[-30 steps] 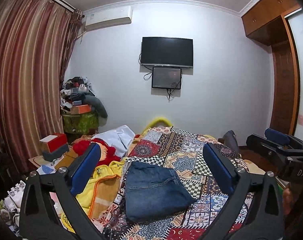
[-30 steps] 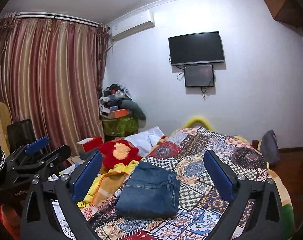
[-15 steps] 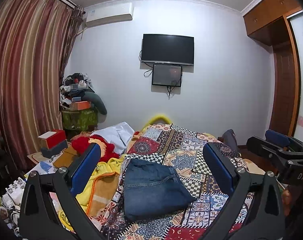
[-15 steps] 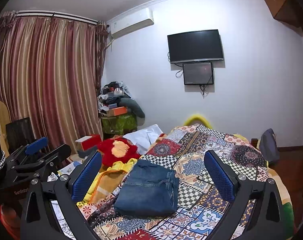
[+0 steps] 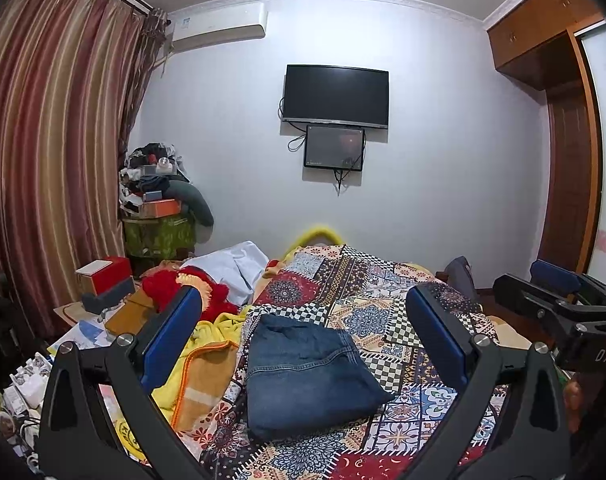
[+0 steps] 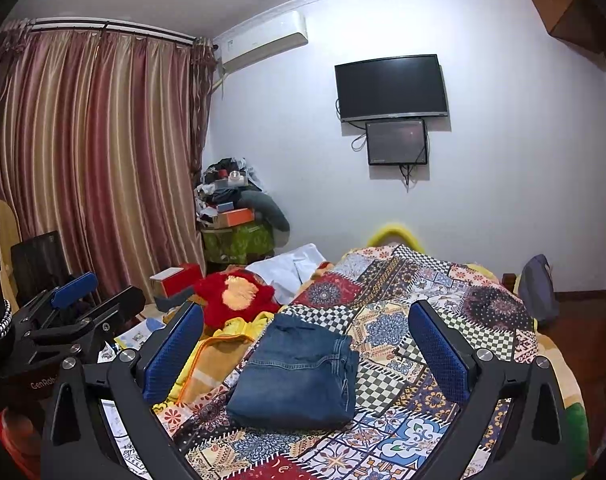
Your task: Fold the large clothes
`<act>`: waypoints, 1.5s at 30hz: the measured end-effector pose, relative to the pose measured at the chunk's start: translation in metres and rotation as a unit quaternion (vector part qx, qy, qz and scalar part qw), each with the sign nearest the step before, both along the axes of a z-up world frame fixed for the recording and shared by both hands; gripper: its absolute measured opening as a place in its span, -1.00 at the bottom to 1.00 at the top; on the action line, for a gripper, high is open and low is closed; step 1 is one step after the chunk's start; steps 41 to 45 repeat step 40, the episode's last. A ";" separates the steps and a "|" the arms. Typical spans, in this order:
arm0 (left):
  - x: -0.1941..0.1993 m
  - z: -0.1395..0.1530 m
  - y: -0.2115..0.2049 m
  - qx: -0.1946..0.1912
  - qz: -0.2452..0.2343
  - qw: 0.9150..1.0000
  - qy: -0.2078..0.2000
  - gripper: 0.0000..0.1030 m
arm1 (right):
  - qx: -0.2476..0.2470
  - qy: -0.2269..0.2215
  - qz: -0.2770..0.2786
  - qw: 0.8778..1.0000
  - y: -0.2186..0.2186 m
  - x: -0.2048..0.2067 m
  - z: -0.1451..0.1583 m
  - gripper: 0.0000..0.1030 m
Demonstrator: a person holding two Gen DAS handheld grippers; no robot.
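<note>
Folded jeans point(image 6: 299, 376) lie on the patchwork bedspread point(image 6: 419, 320) — right gripper point(image 6: 303, 340) spread wide above, empty.

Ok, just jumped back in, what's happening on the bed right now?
A person holds a two-finger gripper in each hand above the bed. The left gripper and right gripper both have their jaws wide open and grip nothing. Between them, the blue denim jeans lie folded into a compact rectangle on the patchwork patterned bedspread, touched by neither gripper. A red fuzzy garment and a yellow blanket sit unfolded to the left.
</note>
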State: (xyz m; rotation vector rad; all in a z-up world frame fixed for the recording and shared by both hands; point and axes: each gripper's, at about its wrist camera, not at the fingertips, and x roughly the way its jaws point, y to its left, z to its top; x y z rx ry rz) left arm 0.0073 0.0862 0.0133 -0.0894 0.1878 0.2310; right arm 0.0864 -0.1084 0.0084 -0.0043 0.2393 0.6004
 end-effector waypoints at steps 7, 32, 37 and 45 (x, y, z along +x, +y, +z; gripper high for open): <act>0.002 0.000 0.000 -0.004 -0.006 1.000 0.002 0.99 | -0.002 0.000 -0.001 1.000 0.000 0.003 -0.002 0.98; 0.010 -0.001 -0.005 -0.014 -0.026 0.999 0.012 0.99 | 0.005 0.001 -0.009 1.000 -0.002 0.006 -0.005 0.99; 0.009 -0.001 -0.007 -0.013 -0.030 0.999 0.012 0.99 | 0.006 0.004 -0.012 1.000 -0.003 0.006 -0.005 0.99; 0.009 -0.001 -0.007 -0.013 -0.030 0.999 0.012 0.99 | 0.007 0.005 -0.013 1.000 -0.002 0.007 -0.005 0.99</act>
